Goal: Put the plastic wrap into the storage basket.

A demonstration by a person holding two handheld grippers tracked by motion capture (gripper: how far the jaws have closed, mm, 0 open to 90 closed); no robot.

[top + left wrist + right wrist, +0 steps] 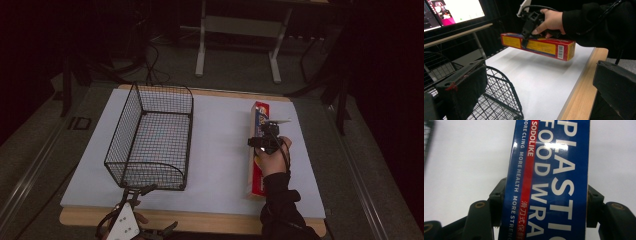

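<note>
Right gripper (525,41) around wrap box (541,47)

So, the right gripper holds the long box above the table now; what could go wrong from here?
1. The right gripper clamps the plastic food wrap box away from its middle, so the longer near end may sag or swing.
2. The jaws press only on its narrow sides, as the right gripper view shows; the cardboard might slip.
3. The wire basket has tall walls; a low box end could catch the rim.

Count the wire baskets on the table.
1. The black wire basket stands on the left half of the white mat, near the left gripper. The right gripper holds a food wrap box above the mat's right side.
</note>
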